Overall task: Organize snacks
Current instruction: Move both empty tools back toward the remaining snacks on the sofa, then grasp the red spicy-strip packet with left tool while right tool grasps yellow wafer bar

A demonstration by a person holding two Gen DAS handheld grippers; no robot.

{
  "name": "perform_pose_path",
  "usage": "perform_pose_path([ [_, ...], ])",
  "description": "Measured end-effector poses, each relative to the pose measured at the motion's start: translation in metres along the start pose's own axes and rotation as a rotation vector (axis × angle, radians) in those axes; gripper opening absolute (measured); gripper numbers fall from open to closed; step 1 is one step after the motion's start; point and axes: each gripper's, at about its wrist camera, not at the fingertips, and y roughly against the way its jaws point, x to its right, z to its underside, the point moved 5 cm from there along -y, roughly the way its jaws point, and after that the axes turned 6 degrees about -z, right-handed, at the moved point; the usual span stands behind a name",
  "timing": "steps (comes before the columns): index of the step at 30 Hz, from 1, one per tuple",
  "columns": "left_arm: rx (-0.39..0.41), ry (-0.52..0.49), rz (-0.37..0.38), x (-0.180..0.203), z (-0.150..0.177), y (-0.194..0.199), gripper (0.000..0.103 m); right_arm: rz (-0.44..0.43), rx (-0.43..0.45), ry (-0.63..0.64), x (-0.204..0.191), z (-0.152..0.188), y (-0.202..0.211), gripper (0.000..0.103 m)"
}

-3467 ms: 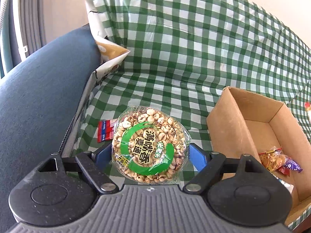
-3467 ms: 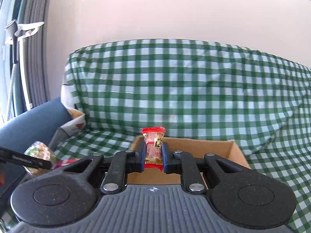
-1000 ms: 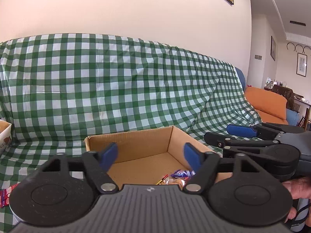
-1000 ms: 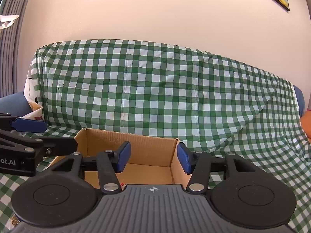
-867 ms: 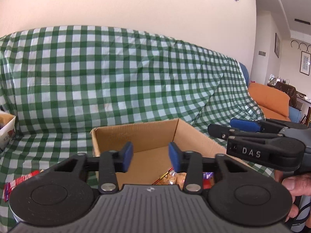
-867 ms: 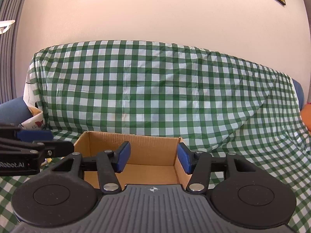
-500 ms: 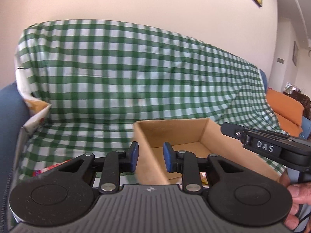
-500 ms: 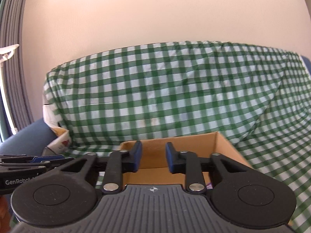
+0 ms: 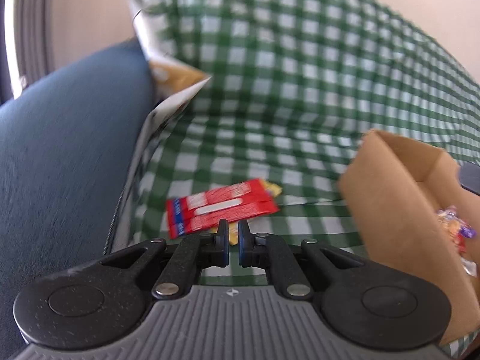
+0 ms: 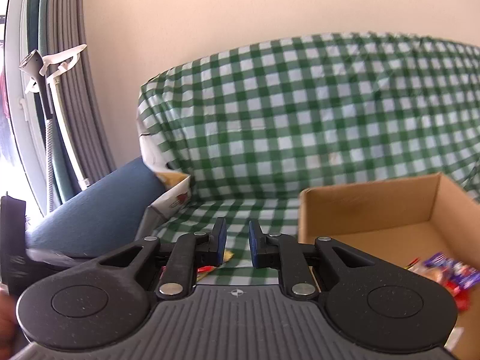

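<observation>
A red snack packet lies flat on the green checked cloth, with a yellow packet partly under it. My left gripper hovers just in front of the red packet, its jaws closing to a narrow gap with nothing between them. The open cardboard box stands to the right and holds several wrapped snacks. In the right wrist view my right gripper is shut and empty, left of the box and above the cloth. The snacks lie in the box's near corner.
A blue sofa arm rises on the left, with the cloth's printed underside folded against it. Grey curtains and a window frame stand at the far left. A blurred dark gripper body shows at the left edge.
Both grippers released their snacks into the box, then closed empty. Both swung left; the left one tipped down toward the red packet, and the box moved to the right of both views.
</observation>
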Motion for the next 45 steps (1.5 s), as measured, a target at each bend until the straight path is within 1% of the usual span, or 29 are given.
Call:
perform_pose_path([
  [3, 0.003, 0.039, 0.010, -0.009, -0.010, -0.016, 0.006, -0.036, -0.034, 0.006, -0.009, 0.006, -0.019, 0.017],
  [5, -0.023, 0.069, 0.016, -0.010, -0.013, -0.031, 0.006, -0.057, -0.062, 0.002, -0.011, 0.010, -0.028, 0.017],
  [7, -0.044, 0.094, 0.050, -0.007, -0.017, -0.046, 0.011, -0.065, -0.097, -0.007, -0.012, 0.014, -0.037, 0.018],
  [8, -0.046, 0.085, 0.060, -0.001, -0.018, -0.052, 0.014, -0.065, -0.109, -0.012, -0.011, 0.016, -0.041, 0.018],
  [9, -0.040, 0.063, 0.061, 0.003, -0.020, -0.057, 0.022, -0.069, -0.122, -0.020, -0.011, 0.017, -0.044, 0.018],
  [10, -0.037, 0.035, 0.058, 0.007, -0.022, -0.063, 0.039, -0.074, -0.135, -0.029, -0.010, 0.019, -0.046, 0.018],
  [11, -0.039, 0.008, 0.059, 0.011, -0.022, -0.069, 0.048, -0.075, -0.145, -0.034, -0.009, 0.020, -0.049, 0.018],
  [12, -0.043, -0.018, 0.062, 0.014, -0.021, -0.078, 0.063, -0.073, -0.154, -0.035, -0.008, 0.021, -0.051, 0.018],
  [13, -0.045, -0.045, 0.066, 0.018, -0.021, -0.084, 0.069, -0.072, -0.163, -0.037, -0.007, 0.022, -0.053, 0.018],
  [14, -0.047, -0.073, 0.070, 0.021, -0.020, -0.090, 0.072, -0.074, -0.171, -0.044, -0.006, 0.023, -0.055, 0.018],
  [15, -0.054, -0.099, 0.077, 0.025, -0.018, -0.096, 0.076, -0.075, -0.178, -0.051, -0.005, 0.024, -0.058, 0.018],
  [17, -0.074, -0.147, 0.084, 0.032, -0.014, -0.109, 0.078, -0.073, -0.200, -0.062, -0.002, 0.028, -0.063, 0.018],
  [21, -0.071, -0.249, 0.024, 0.046, -0.010, -0.131, 0.082, -0.074, -0.232, -0.085, 0.003, 0.033, -0.074, 0.018],
  [23, -0.054, -0.284, -0.017, 0.049, -0.011, -0.139, 0.071, -0.074, -0.238, -0.086, 0.003, 0.035, -0.077, 0.018],
  [24, -0.052, -0.282, -0.035, 0.049, -0.013, -0.141, 0.061, -0.073, -0.242, -0.082, 0.003, 0.036, -0.079, 0.018],
  [25, -0.053, -0.264, -0.033, 0.047, -0.015, -0.142, 0.051, -0.071, -0.247, -0.078, 0.004, 0.037, -0.079, 0.018],
  [26, -0.057, -0.243, -0.023, 0.045, -0.018, -0.142, 0.046, -0.068, -0.251, -0.076, 0.004, 0.037, -0.081, 0.018],
  [27, -0.062, -0.233, -0.018, 0.043, -0.020, -0.142, 0.038, -0.065, -0.253, -0.075, 0.005, 0.038, -0.081, 0.018],
  [28, -0.067, -0.228, -0.016, 0.043, -0.022, -0.142, 0.032, -0.061, -0.255, -0.076, 0.007, 0.038, -0.082, 0.018],
  [32, -0.108, -0.198, 0.000, 0.040, -0.021, -0.134, 0.022, -0.039, -0.262, -0.084, 0.010, 0.038, -0.085, 0.018],
  [35, -0.158, -0.111, 0.019, 0.034, -0.023, -0.119, 0.013, -0.032, -0.265, -0.077, 0.008, 0.040, -0.083, 0.018],
  [36, -0.175, -0.072, 0.030, 0.031, -0.023, -0.112, 0.010, -0.032, -0.266, -0.070, 0.007, 0.040, -0.082, 0.018],
  [38, -0.225, 0.030, 0.082, 0.023, -0.019, -0.099, 0.009, -0.031, -0.271, -0.060, 0.005, 0.042, -0.078, 0.018],
  [43, -0.412, 0.290, 0.224, 0.013, 0.017, -0.071, 0.009, -0.031, -0.319, -0.080, 0.001, 0.048, -0.071, 0.018],
  [44, -0.445, 0.323, 0.253, 0.013, 0.024, -0.063, 0.009, -0.028, -0.332, -0.084, 0.000, 0.050, -0.070, 0.019],
  [45, -0.461, 0.338, 0.255, 0.011, 0.031, -0.057, 0.009, -0.024, -0.345, -0.089, 0.000, 0.052, -0.069, 0.019],
])
